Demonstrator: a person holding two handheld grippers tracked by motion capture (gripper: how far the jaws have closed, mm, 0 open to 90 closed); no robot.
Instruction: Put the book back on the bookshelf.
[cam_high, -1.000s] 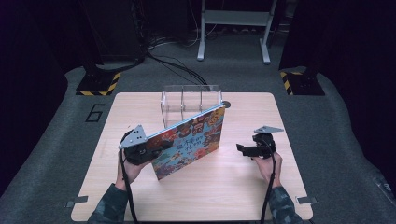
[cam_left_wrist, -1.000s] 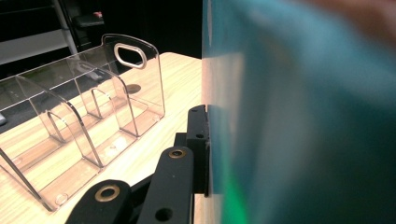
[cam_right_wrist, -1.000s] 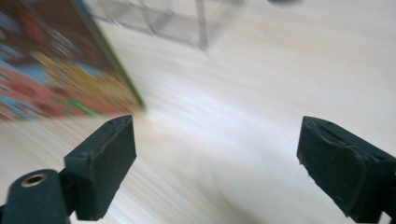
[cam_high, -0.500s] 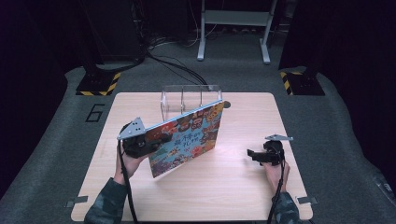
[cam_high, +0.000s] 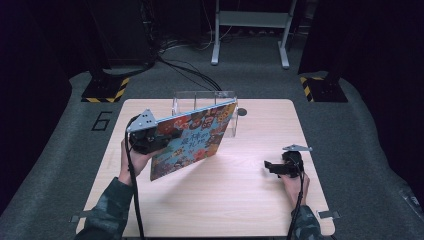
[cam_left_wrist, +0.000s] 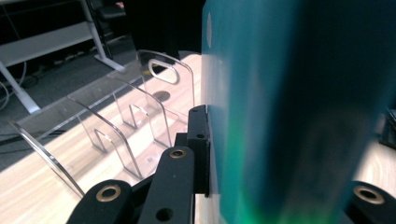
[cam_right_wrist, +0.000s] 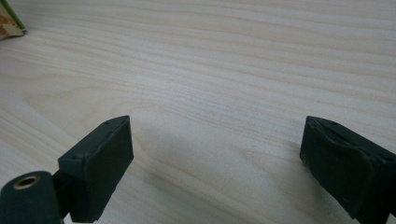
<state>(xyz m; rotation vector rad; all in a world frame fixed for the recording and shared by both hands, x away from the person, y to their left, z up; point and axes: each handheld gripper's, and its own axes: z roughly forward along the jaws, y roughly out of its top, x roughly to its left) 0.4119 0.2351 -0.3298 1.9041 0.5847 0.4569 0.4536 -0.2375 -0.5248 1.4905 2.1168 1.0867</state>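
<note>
A colourful picture book (cam_high: 197, 140) is held tilted above the wooden table (cam_high: 225, 205), its upper edge against the front of a clear acrylic rack (cam_high: 202, 99). My left gripper (cam_high: 167, 136) is shut on the book's left edge. In the left gripper view the book's teal face (cam_left_wrist: 280, 93) is pressed against a black fingertip (cam_left_wrist: 198, 144), with the rack's dividers (cam_left_wrist: 116, 116) just beyond. My right gripper (cam_high: 268, 166) rests low over the table at the right. It is open, its jaws have just widened slightly, and only bare wood lies between them (cam_right_wrist: 217, 158).
A small dark hole (cam_high: 242, 111) marks the table beside the rack. A corner of the book (cam_right_wrist: 9, 23) shows at the far left of the right gripper view. Floor stands with yellow-black bases (cam_high: 105, 90) and cables lie beyond the table's far edge.
The left hand has lifted the book higher and tipped it more upright toward the rack. The right hand has drawn back toward the near right and sunk closer to the table.
</note>
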